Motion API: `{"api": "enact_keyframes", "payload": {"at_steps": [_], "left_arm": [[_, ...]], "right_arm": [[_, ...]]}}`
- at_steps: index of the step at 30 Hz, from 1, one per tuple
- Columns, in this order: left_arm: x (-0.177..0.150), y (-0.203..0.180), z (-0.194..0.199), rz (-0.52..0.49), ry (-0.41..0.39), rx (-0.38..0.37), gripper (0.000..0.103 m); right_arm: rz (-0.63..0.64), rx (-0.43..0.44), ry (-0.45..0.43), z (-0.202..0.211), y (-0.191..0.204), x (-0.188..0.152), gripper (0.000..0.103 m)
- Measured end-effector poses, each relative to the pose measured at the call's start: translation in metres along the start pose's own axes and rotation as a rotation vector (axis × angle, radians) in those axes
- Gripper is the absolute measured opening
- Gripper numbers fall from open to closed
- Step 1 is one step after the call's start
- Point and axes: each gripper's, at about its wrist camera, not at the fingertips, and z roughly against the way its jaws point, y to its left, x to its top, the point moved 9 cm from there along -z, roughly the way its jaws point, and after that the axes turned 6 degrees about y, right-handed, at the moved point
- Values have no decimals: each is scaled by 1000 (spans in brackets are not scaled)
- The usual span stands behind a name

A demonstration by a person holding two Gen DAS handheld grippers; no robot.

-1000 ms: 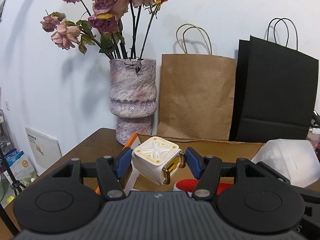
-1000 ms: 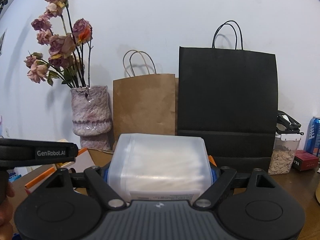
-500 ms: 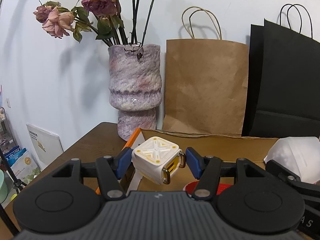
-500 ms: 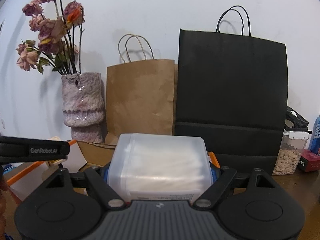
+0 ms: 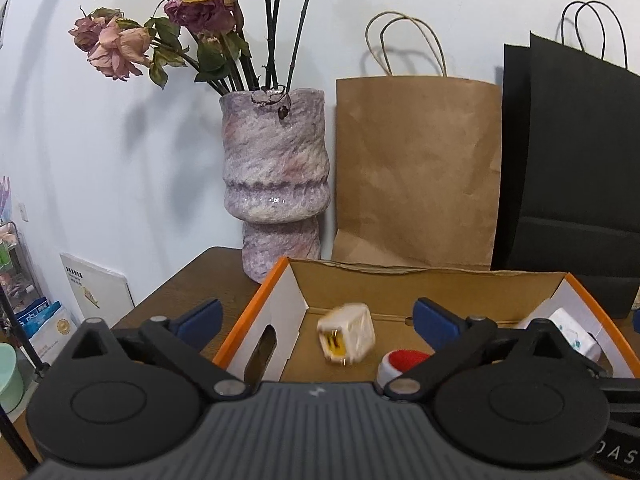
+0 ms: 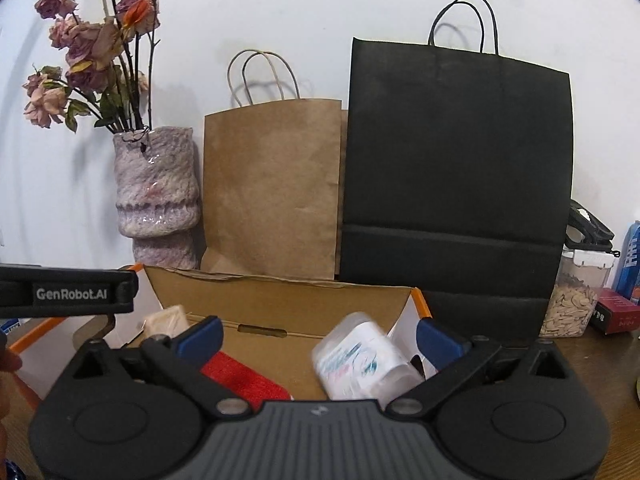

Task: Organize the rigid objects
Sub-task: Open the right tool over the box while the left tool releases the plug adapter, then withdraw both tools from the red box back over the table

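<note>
White-and-yellow cube (image 5: 346, 333) blurred, tilted on a corner inside cardboard box (image 5: 400, 286), yellow face toward camera. Translucent plastic container (image 6: 362, 360) blurred, tilted, long axis running back-left, in box's right end. Left gripper (image 5: 316, 318) and right gripper (image 6: 318, 336) level above box, jaws spread wide, holding nothing.

Vase (image 5: 276, 184) and paper bags (image 5: 416, 168) crowd behind the open-topped box (image 5: 400, 284).

We count two paper bags at upper right, one brown bag (image 6: 272, 188) and one black bag (image 6: 456, 168), one vase (image 5: 276, 184), one cardboard box (image 5: 400, 288) holding one white cube (image 5: 347, 338), one red-topped item (image 5: 404, 362), one plastic tub (image 6: 360, 360), two tools.
</note>
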Motion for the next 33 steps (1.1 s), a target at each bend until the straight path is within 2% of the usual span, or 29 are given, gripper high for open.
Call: {"api": "enact_keyframes", "payload": {"at_steps": [15, 33], "left_arm": [[0, -1, 6, -9, -1, -4, 103], [-19, 12, 40, -4, -16, -6, 103]], "right_arm": [[2, 0, -3, 4, -2, -1, 103], [30, 21, -17, 46, 6, -21, 103]]}}
